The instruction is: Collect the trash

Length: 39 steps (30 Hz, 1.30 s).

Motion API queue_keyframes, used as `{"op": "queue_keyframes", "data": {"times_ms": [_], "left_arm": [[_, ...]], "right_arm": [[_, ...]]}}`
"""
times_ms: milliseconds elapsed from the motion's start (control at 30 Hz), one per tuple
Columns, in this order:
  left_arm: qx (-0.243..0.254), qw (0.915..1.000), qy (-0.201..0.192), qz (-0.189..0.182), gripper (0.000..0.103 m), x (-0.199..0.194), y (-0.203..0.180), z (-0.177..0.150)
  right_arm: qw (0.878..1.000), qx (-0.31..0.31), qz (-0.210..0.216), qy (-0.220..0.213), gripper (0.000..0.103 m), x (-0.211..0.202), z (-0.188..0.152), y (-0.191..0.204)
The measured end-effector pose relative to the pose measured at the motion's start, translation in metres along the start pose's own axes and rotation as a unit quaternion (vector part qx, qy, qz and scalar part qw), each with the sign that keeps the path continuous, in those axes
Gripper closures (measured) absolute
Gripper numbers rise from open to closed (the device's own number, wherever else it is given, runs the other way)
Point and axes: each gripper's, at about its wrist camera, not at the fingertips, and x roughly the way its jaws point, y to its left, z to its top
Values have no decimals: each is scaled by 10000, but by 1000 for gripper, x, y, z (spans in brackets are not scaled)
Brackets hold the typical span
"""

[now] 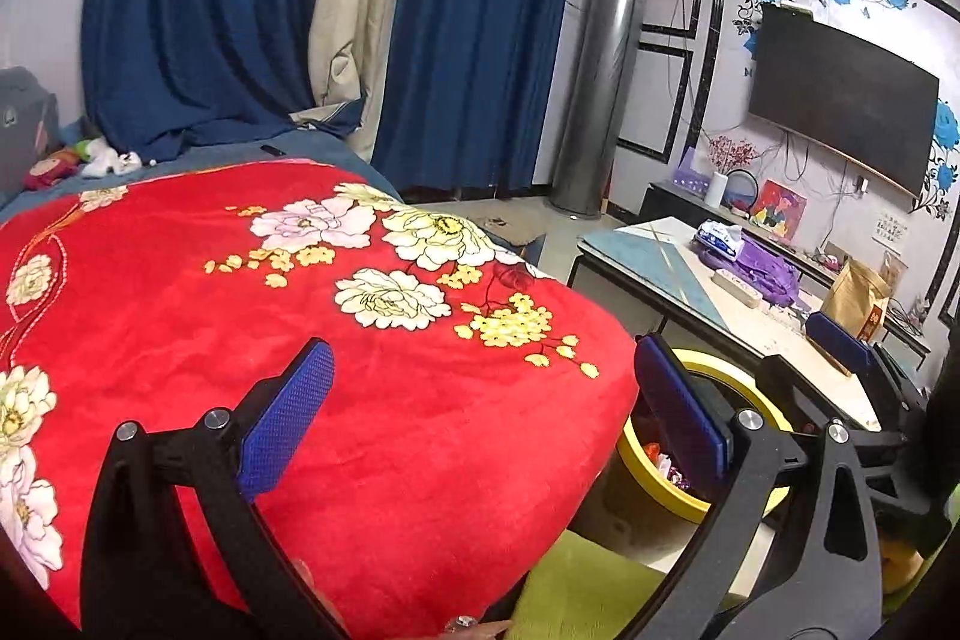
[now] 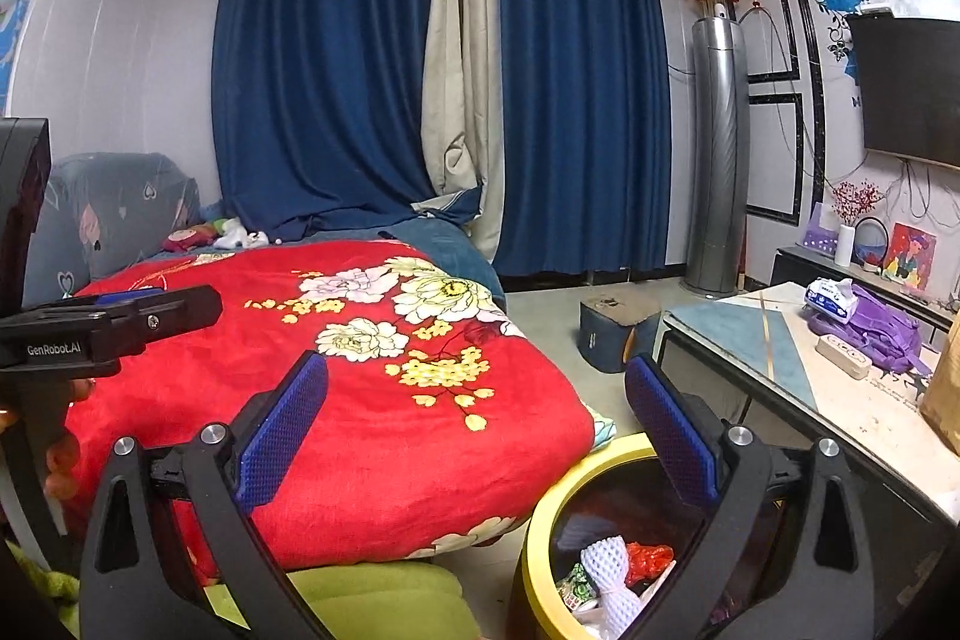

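A yellow-rimmed trash bin (image 2: 543, 538) stands on the floor between the bed and the table; it holds white foam netting (image 2: 606, 568), a red wrapper (image 2: 651, 556) and other scraps. It also shows in the left wrist view (image 1: 645, 475). My right gripper (image 2: 477, 430) is open and empty, raised above the bed edge and the bin. My left gripper (image 1: 483, 412) is open and empty over the red blanket; its body shows at the left of the right wrist view (image 2: 114, 325). The right gripper's blue pad (image 1: 840, 340) shows in the left wrist view.
A bed with a red flowered blanket (image 2: 336, 388) fills the left. A low table (image 2: 780, 370) at the right carries a tissue pack (image 2: 831, 301), a purple bag (image 2: 882, 328), a power strip (image 2: 843, 355) and a brown paper bag (image 1: 858, 295). A blue box (image 2: 612, 334) sits on the floor.
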Motion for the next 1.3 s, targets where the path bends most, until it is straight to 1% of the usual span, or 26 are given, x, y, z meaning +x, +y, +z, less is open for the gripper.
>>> {"op": "queue_keyframes", "data": {"times_ms": [1300], "left_arm": [[88, 9999, -124, -12, 11, 2, 1, 1]], "right_arm": [[9998, 164, -94, -67, 6, -4, 3, -4]]}}
